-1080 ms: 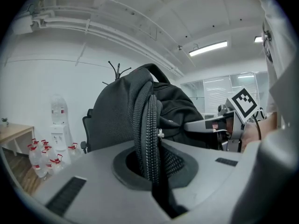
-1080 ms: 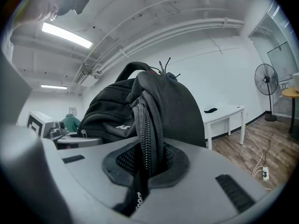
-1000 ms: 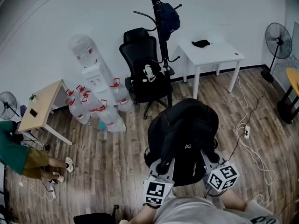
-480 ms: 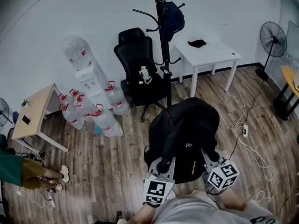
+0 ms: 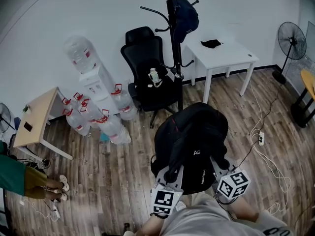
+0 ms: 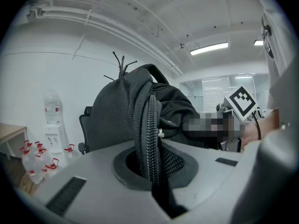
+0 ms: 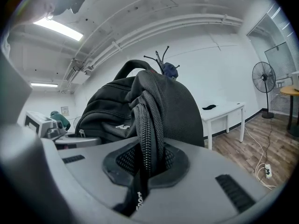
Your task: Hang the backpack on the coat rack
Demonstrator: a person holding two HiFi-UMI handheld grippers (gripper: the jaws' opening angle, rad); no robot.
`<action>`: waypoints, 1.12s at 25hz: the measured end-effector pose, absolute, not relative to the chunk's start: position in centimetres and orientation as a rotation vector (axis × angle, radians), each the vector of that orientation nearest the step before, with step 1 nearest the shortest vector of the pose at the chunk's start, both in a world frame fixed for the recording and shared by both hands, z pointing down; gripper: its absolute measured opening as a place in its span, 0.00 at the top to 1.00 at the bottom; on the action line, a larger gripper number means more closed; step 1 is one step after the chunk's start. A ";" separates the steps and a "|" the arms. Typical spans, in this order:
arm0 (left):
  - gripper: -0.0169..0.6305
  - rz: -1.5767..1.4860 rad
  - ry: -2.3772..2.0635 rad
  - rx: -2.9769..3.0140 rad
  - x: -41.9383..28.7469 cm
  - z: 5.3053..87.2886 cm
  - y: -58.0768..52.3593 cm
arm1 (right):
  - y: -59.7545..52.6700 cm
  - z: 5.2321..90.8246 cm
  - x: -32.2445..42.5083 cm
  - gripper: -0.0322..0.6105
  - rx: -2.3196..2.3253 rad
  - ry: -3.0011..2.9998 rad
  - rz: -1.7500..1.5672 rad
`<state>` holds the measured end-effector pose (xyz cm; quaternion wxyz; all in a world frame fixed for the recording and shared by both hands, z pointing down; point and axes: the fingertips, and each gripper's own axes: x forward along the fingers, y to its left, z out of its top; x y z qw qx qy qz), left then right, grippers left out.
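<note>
The wooden plank floor (image 5: 125, 171) and a plain white wall (image 5: 98, 14) make up the room. The tallest thing ahead of me is the one black coat rack (image 5: 174, 58), standing between a black office chair (image 5: 149, 73) just beside its pole and a white table (image 5: 222, 54) on the other side. A dark bag (image 5: 186, 14) already hangs on one of its upper hooks. The black backpack (image 5: 193, 142) is up off the floor right in front of me, carried between my two claws and apart from the rack beyond it. I count two tables besides a yellow round one (image 5: 309, 85) at the right edge: the white one and a light wooden table (image 5: 35, 119) far left. A water dispenser (image 5: 97, 82) with one jug on top stands against the wall, with a huddle of jugs (image 5: 101, 122) at its foot, too crowded to count. There are two fans, one (image 5: 292, 37) at the right and one (image 5: 4, 118) at the left edge. A person in green (image 5: 14, 171) is at the far left. A white cable with a power strip (image 5: 260, 138) trails over the floor at the right. One dark small thing (image 5: 211, 44) lies on the white table and one pale small thing (image 5: 155, 76) on the chair seat. My left claw (image 5: 171, 173) is pinched tight on a ribbed black edge of the backpack, and my right claw (image 5: 220, 164) grips another the same way.
</note>
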<state>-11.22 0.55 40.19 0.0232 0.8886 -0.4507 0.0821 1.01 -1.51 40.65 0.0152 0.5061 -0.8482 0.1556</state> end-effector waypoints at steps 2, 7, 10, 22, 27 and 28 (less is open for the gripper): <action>0.95 0.272 -1.398 2.743 -10.7 40.6 -0.6 | -2.7 41.1 1.5 0.90 1.564 -2.640 0.498; 0.95 0.309 -1.417 2.707 -9.3 42.0 -4.5 | -6.6 42.4 2.9 0.90 1.531 -2.635 0.530; 0.95 0.329 -1.427 2.681 -8.1 42.6 -7.3 | -9.5 42.9 4.0 0.90 1.516 -2.626 0.551; 0.95 0.365 -1.518 2.589 -4.5 44.7 -17.6 | -20.4 44.5 7.4 0.90 1.413 -2.648 0.548; 0.95 0.371 -1.545 2.564 -3.5 45.4 -20.8 | -24.0 45.3 8.3 0.90 1.391 -2.646 0.551; 0.95 0.375 -1.545 2.563 -3.4 45.5 -21.3 | -24.6 45.4 8.3 0.90 1.390 -2.644 0.552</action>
